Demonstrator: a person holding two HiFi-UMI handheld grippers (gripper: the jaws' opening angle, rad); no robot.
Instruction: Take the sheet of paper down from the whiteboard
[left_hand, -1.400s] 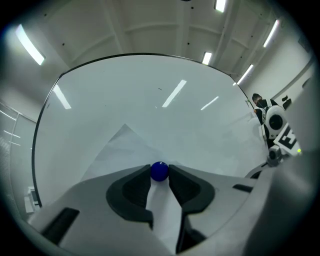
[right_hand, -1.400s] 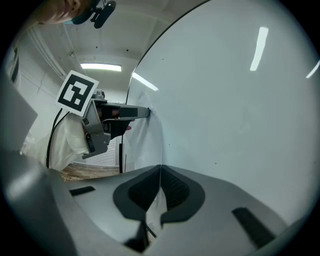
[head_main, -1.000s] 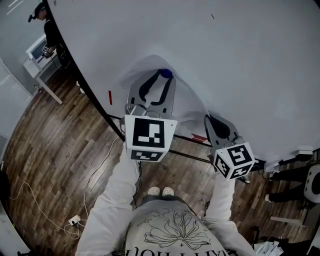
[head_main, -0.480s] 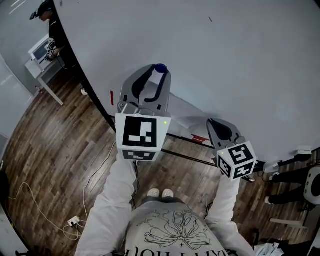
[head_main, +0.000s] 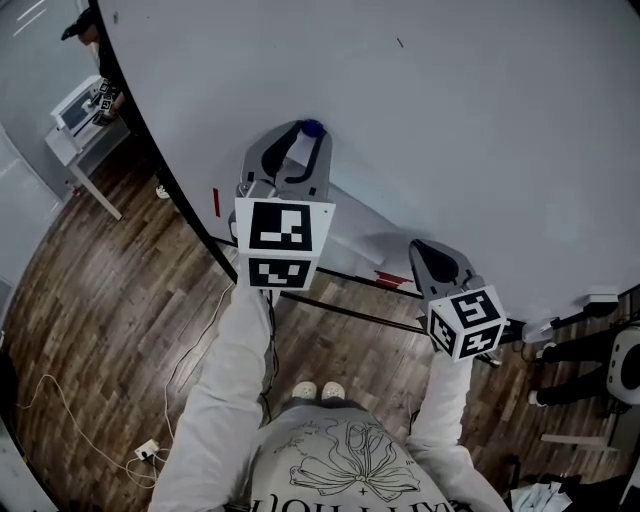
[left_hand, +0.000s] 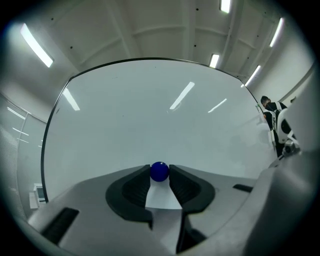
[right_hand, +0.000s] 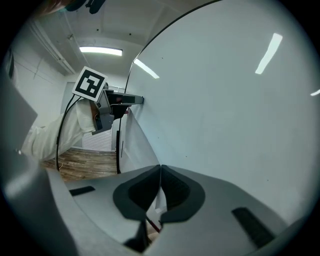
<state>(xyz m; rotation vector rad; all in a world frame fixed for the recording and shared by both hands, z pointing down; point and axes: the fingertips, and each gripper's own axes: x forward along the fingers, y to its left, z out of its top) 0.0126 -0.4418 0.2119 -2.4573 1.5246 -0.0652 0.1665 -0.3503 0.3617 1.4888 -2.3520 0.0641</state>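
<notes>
In the head view the whiteboard (head_main: 480, 110) fills the upper right. My left gripper (head_main: 305, 140) is held against it, shut on a round blue magnet (head_main: 313, 128). In the left gripper view the magnet (left_hand: 159, 171) sits pinched between both pads, with the white sheet of paper (left_hand: 163, 198) showing below it between the jaws. The sheet (head_main: 362, 218) hangs from below the left gripper down to my right gripper (head_main: 422, 250). In the right gripper view the jaws (right_hand: 160, 172) are shut on the sheet's (right_hand: 136, 144) lower edge, and the left gripper (right_hand: 131, 100) shows further along the board.
A dark tray rail runs under the board with a red marker (head_main: 392, 278) on it, and another red marker (head_main: 216, 202) further left. A person stands by a white table (head_main: 80, 105) at far left. Cables (head_main: 150, 445) lie on the wooden floor. Someone's legs (head_main: 575, 350) stand at the right.
The sheet's top, which arched above the magnet a second ago, now lies below the left gripper's jaws. Both grippers have barely shifted.
</notes>
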